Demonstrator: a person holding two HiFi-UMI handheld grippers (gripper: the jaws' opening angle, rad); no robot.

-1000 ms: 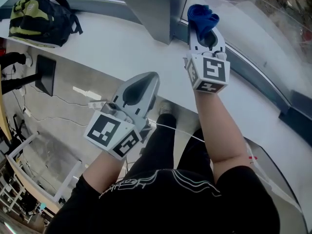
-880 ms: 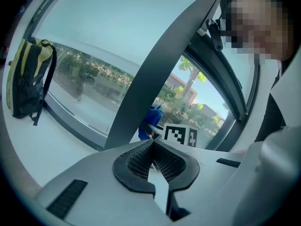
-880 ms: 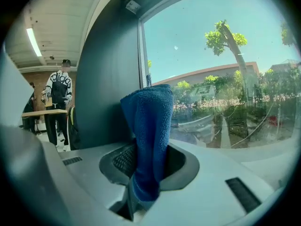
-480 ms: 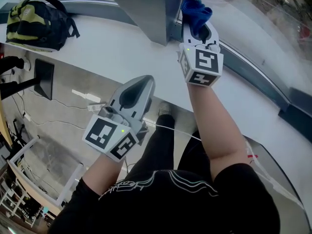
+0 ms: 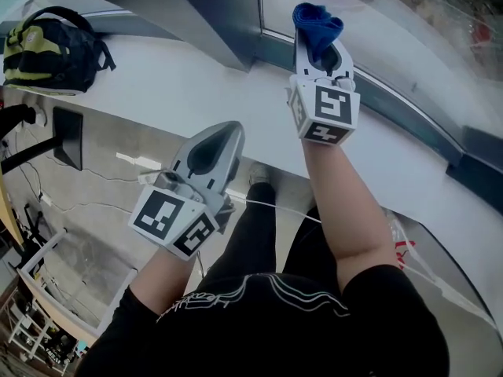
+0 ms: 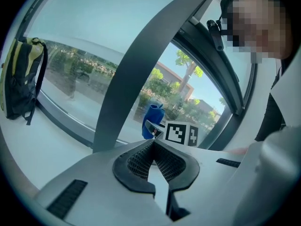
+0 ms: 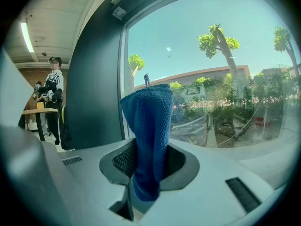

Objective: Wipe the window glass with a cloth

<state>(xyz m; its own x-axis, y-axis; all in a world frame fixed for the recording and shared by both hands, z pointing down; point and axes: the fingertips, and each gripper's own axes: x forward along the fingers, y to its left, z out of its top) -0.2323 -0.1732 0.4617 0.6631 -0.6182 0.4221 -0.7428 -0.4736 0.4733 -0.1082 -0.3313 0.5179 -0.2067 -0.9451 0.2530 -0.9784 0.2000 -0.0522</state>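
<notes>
A blue cloth sticks up out of my right gripper, which is shut on it. The cloth's top is close to the window glass, above the white sill; I cannot tell whether it touches the pane. My left gripper hangs lower and nearer me, over the sill's front edge, shut with nothing between its jaws. In the left gripper view the blue cloth and the right gripper's marker cube show ahead, in front of the glass.
A black and yellow backpack lies on the sill at the far left. A dark slanted window post stands between the panes. A person stands by a table in the room behind. Cables run across the floor below.
My right gripper with the cloth has shifted a little left and up toward the glass by the post. The left gripper has stayed about where it was.
</notes>
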